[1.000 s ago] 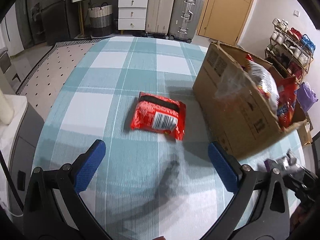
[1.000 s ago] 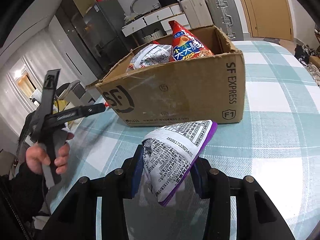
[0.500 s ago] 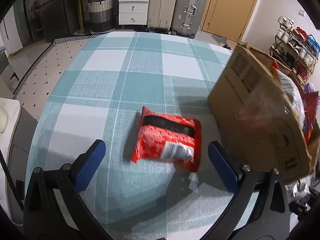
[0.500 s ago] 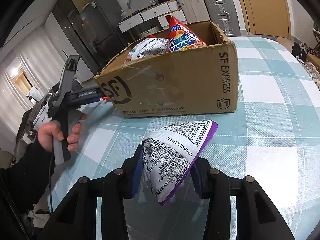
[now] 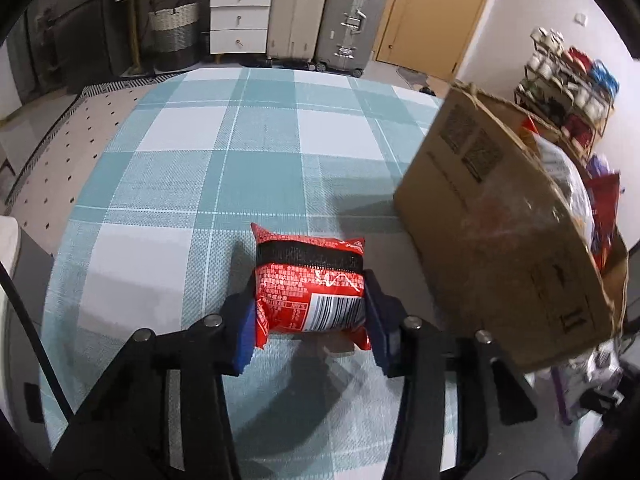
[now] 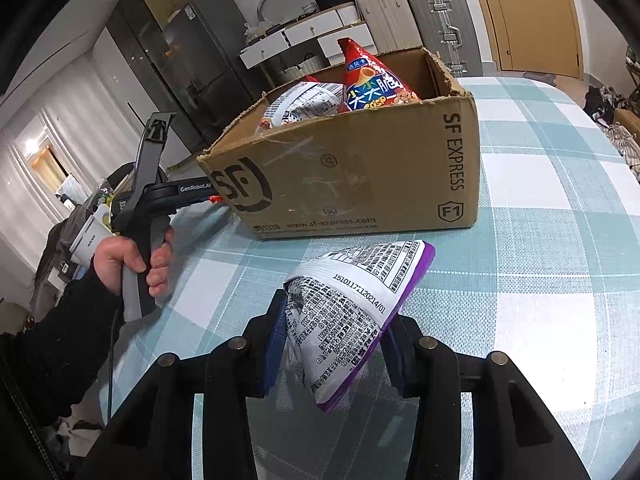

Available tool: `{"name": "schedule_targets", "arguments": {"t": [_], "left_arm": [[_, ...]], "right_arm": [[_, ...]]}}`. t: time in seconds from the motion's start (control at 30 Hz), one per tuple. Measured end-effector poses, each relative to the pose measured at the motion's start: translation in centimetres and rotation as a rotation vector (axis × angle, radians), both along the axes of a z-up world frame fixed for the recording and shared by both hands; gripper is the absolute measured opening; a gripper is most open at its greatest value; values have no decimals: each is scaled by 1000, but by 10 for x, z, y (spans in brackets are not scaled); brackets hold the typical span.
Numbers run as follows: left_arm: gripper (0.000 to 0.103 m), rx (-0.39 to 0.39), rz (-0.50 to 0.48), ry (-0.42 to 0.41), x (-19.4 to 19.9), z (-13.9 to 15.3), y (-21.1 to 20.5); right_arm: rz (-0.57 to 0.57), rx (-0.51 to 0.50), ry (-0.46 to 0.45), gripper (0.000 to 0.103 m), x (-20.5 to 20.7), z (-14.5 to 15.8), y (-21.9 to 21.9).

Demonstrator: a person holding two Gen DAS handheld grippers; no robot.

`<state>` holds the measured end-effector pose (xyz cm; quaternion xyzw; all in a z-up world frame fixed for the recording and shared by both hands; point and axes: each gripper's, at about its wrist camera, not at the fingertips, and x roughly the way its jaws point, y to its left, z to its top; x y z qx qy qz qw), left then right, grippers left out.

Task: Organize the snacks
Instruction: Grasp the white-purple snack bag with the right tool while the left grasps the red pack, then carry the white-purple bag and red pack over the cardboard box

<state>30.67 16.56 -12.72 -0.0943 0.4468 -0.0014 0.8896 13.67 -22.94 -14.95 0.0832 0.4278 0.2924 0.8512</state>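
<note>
A red snack packet (image 5: 308, 276) with a black band lies on the teal-checked tablecloth (image 5: 200, 160), just left of the cardboard box (image 5: 500, 240). My left gripper (image 5: 310, 304) has its jaws closing on this packet, and the blue pads (image 5: 246, 328) press its two sides. My right gripper (image 6: 336, 320) is shut on a white and purple snack packet (image 6: 352, 300), held above the cloth in front of the box (image 6: 360, 176). In the right wrist view a hand (image 6: 128, 256) holds the left gripper's handle; its fingers are hidden behind the box.
The box holds a red cone-shaped packet (image 6: 372, 80) and a white packet (image 6: 308, 104). Suitcases (image 5: 320, 16), white drawers (image 5: 240, 12) and a shoe shelf (image 5: 568, 80) stand beyond the table. The cloth's left edge (image 5: 60, 240) drops to the floor.
My left gripper came forward and down over the red packet, and its wide-open jaws closed onto the packet's sides. The right gripper kept still with its packet.
</note>
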Motion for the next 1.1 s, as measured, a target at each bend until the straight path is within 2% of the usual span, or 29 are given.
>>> {"name": "schedule_targets", "arguments": {"t": [0.4, 0.6, 0.83, 0.93, 1.1], "left_arm": [[42, 6, -2, -59, -35, 34, -7], [42, -7, -22, -102, -60, 60, -18], [42, 15, -48, -187, -88, 106, -33], [42, -2, -58, -197, -97, 123, -36], [42, 15, -59, -192, -109, 150, -47]], "right_arm": [[2, 26, -27, 43, -11, 9, -5], [-1, 42, -50, 43, -17, 19, -9], [8, 57, -114, 43, -21, 45, -10], [15, 62, -148, 43, -21, 60, -11], [31, 63, -208, 43, -17, 85, -11]]}}
